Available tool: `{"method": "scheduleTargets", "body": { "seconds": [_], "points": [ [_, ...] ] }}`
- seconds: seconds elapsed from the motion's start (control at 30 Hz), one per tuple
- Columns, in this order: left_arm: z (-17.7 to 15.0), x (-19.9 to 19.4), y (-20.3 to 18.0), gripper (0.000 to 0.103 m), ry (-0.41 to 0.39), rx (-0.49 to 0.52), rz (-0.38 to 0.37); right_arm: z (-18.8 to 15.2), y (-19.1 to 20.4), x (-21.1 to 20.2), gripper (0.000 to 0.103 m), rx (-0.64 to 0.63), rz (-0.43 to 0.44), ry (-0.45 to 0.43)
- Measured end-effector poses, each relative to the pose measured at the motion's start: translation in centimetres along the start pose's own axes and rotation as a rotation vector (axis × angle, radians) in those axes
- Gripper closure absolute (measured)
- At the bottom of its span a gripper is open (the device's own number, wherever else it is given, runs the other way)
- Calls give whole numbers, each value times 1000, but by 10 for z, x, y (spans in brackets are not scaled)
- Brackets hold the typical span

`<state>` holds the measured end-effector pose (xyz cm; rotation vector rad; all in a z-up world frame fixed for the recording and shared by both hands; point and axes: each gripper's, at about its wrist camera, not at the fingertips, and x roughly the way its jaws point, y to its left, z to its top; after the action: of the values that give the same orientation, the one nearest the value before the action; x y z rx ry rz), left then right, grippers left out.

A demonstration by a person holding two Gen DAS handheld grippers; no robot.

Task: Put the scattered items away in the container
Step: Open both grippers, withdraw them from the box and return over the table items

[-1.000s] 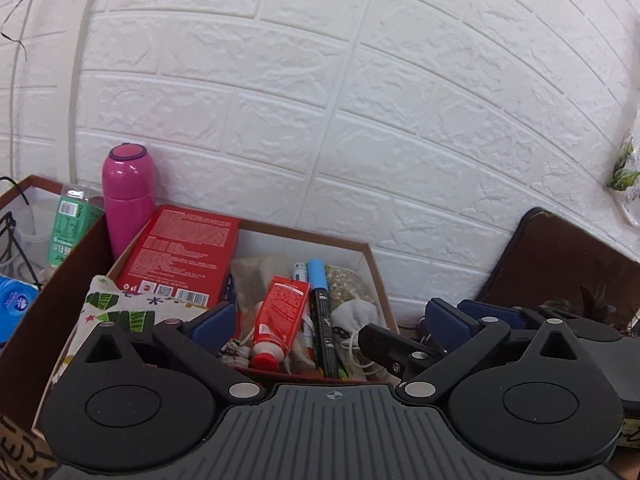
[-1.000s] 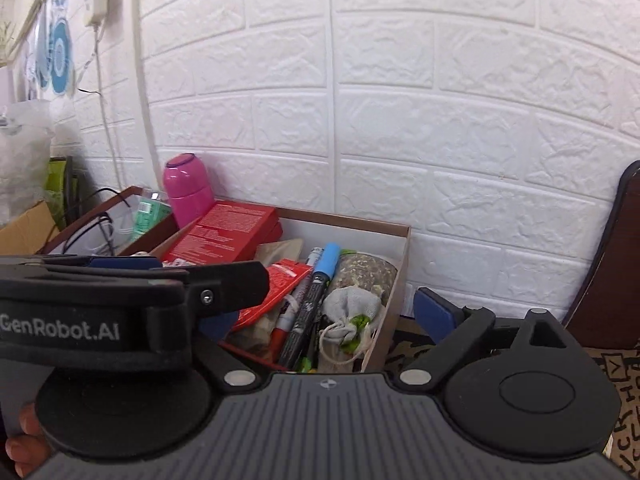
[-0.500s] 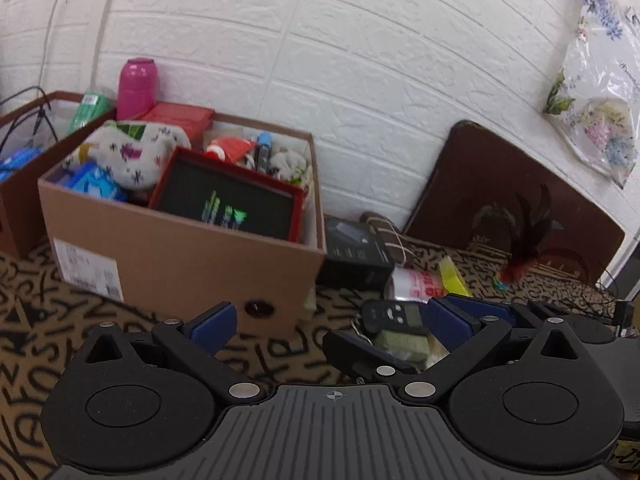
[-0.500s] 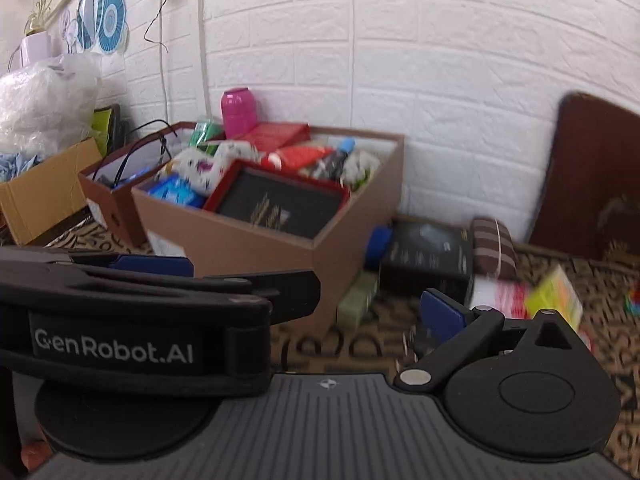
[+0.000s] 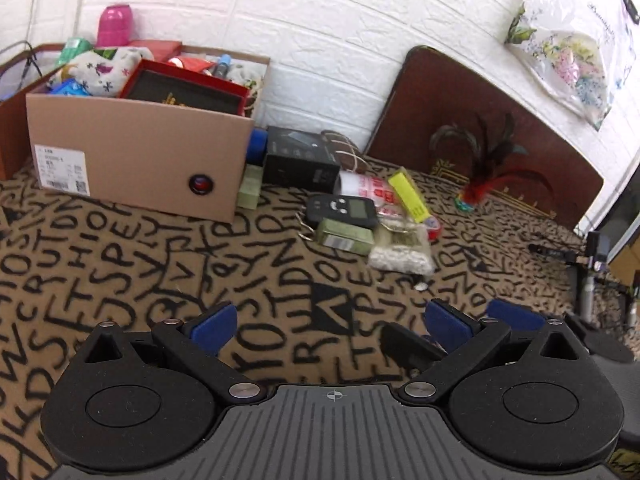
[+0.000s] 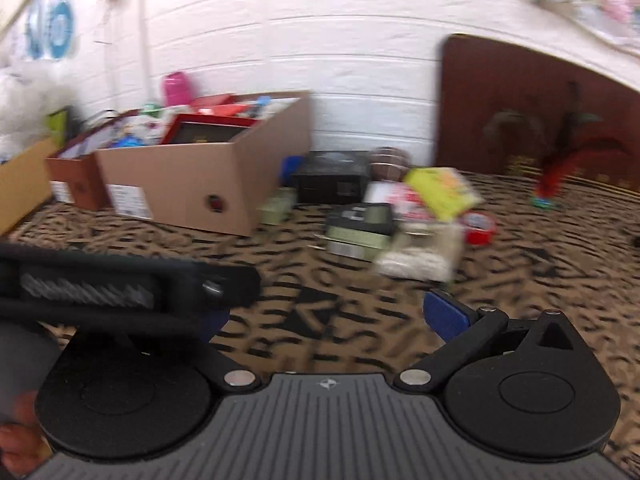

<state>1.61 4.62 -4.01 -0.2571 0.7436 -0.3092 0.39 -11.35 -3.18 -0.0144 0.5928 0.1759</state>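
A cardboard box [image 5: 136, 152] stands at the back left on the lettered cloth, full of items, with a red tray [image 5: 184, 90] on top. It also shows in the right wrist view [image 6: 192, 184]. To its right lie scattered items: a black box [image 5: 300, 158], a black scale [image 5: 342, 210], a green packet [image 5: 346, 236], a bag of white grains [image 5: 402, 250], a yellow pack [image 5: 410, 196] and red tape [image 6: 478, 226]. My left gripper [image 5: 328, 326] is open and empty, low over the cloth. My right gripper [image 6: 324, 316] is open and empty; the left gripper's body hides its left finger.
A brown board [image 5: 480, 120] leans on the white brick wall at the right, with a red feather toy [image 5: 476, 192] before it. A second brown box [image 6: 76, 176] and another carton [image 6: 20, 184] stand left of the cardboard box. A stand with cables [image 5: 588, 264] is at far right.
Both grippers have drawn back from above the box and swung right and down. The scattered pile on the cloth has come into view. Both stay open and empty.
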Motion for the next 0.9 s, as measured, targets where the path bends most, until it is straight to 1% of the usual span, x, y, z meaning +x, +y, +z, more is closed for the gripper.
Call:
{"method": "scheduleTargets", "body": {
  "seconds": [0.07,0.1,0.2,0.3,0.4,0.57,0.9],
  "points": [
    [-1,0,-6,0,1,7,13,-4,-8,-4,0,5,-41,-2],
    [-1,0,-9,0,-2,16,22,-7,-12,-6,0,14,-46,-3],
    [-1,5,-15,0,8,34,37,-11,-23,-7,0,42,-18,14],
    [0,14,-16,0,24,28,52,-14,-28,-2,0,50,-7,30],
    [0,24,-12,0,50,19,79,-16,-30,8,0,63,-9,52],
    [4,38,-4,0,68,-2,100,-19,-33,22,0,77,11,91],
    [12,70,4,0,109,-14,97,-18,-42,49,0,92,8,138]
  ]
}}
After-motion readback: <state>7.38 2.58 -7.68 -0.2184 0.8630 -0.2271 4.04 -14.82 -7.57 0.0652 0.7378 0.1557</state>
